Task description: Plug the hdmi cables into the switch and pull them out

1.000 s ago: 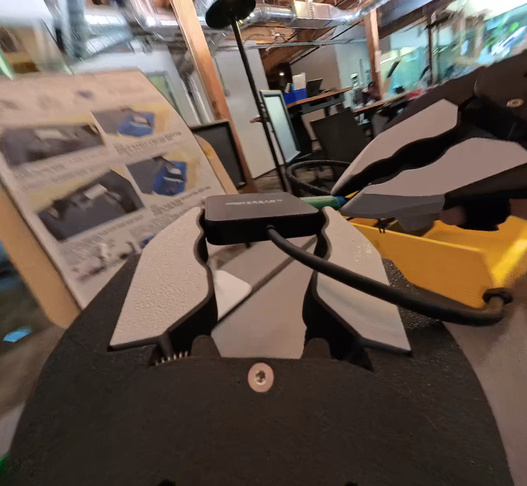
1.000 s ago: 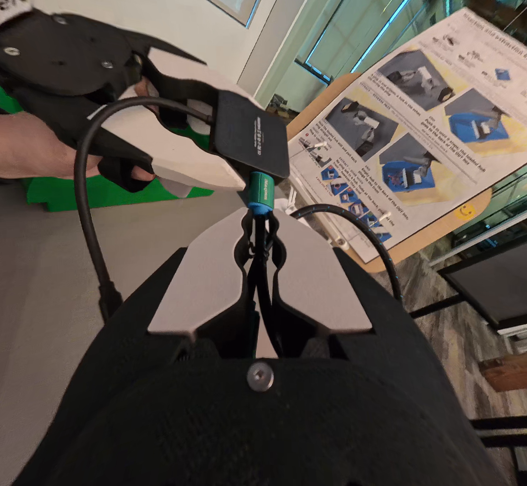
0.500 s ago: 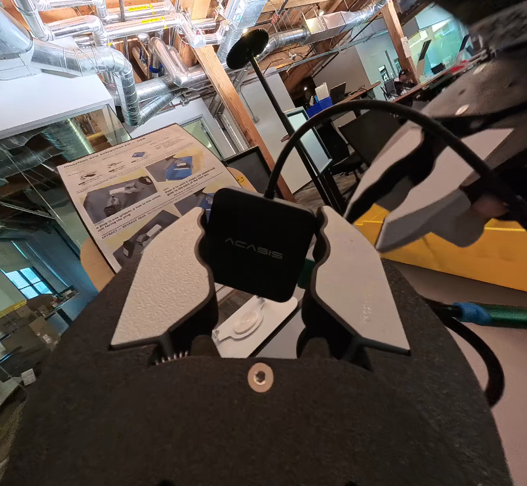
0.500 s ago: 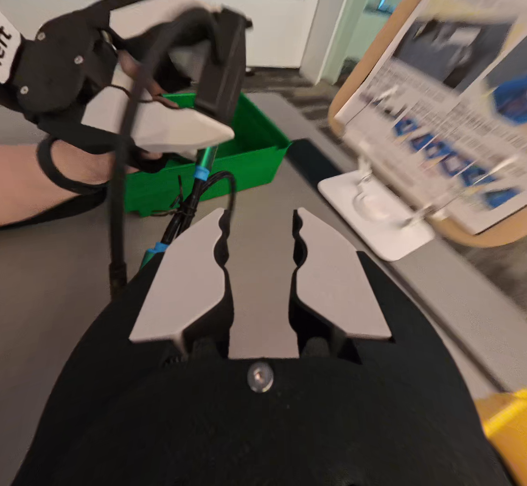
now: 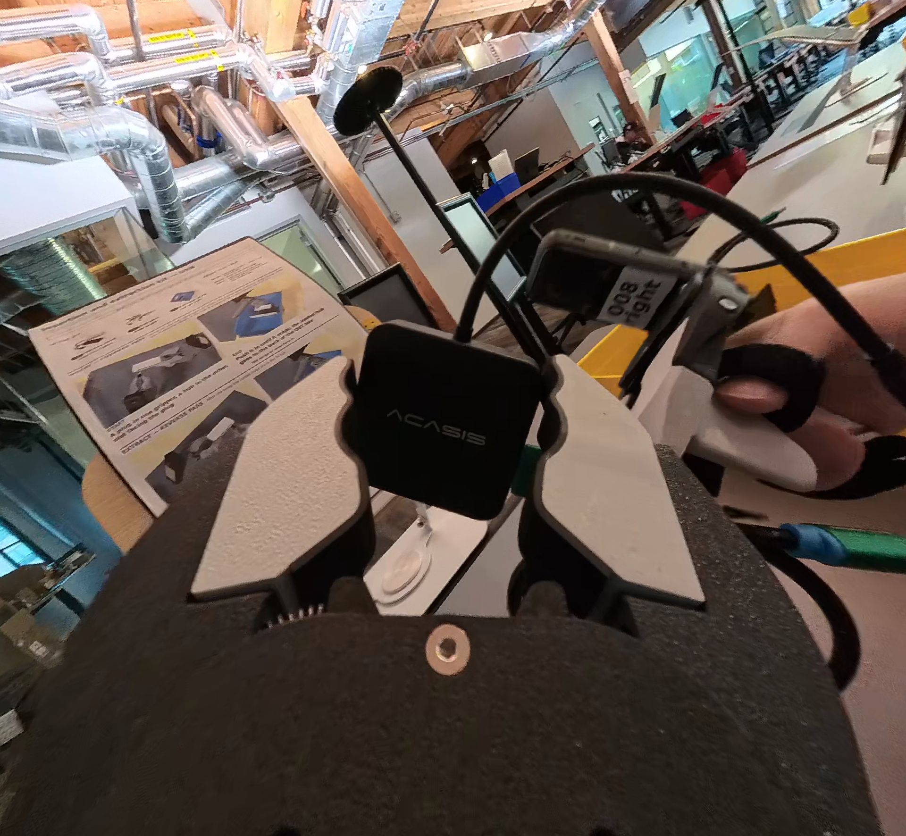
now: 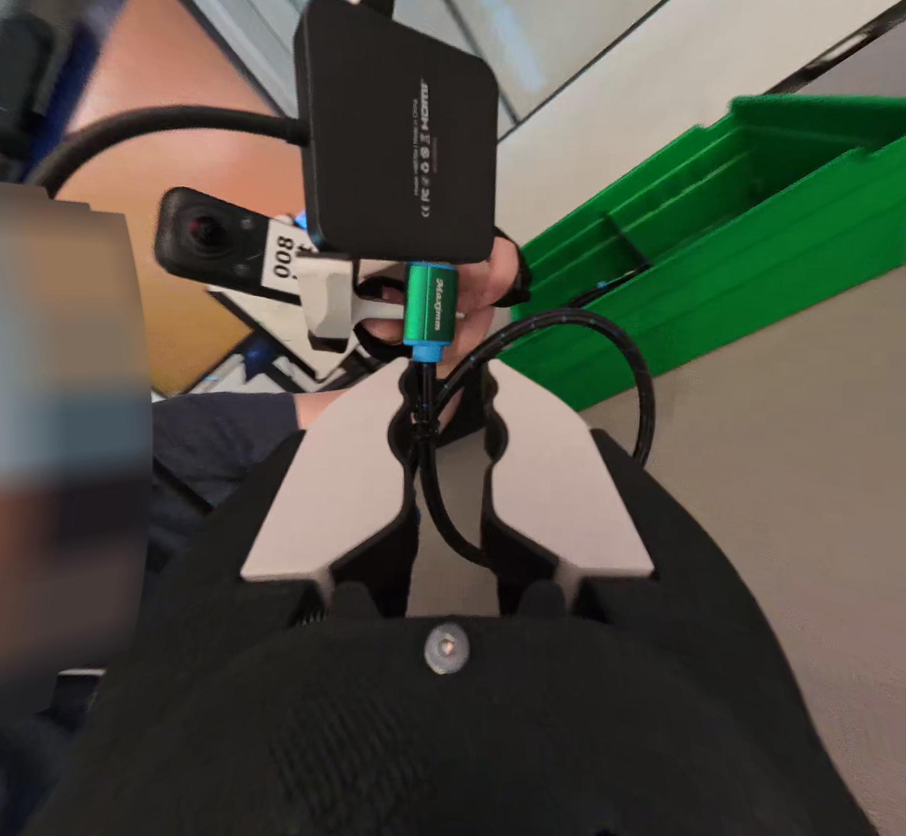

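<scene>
Switch (image 5: 443, 420) sits clamped in my L tongs (image 5: 448, 425); green plug (image 6: 430, 305) seated just ahead of R tongs (image 6: 443, 400), narrow w/ cable (image 6: 425, 425) between. Pull-out left, I judge.

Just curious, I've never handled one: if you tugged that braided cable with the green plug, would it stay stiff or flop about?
Probably floppy: the braided cable curls in a loose loop. The green plug looks rigid, seated in the switch.
</scene>
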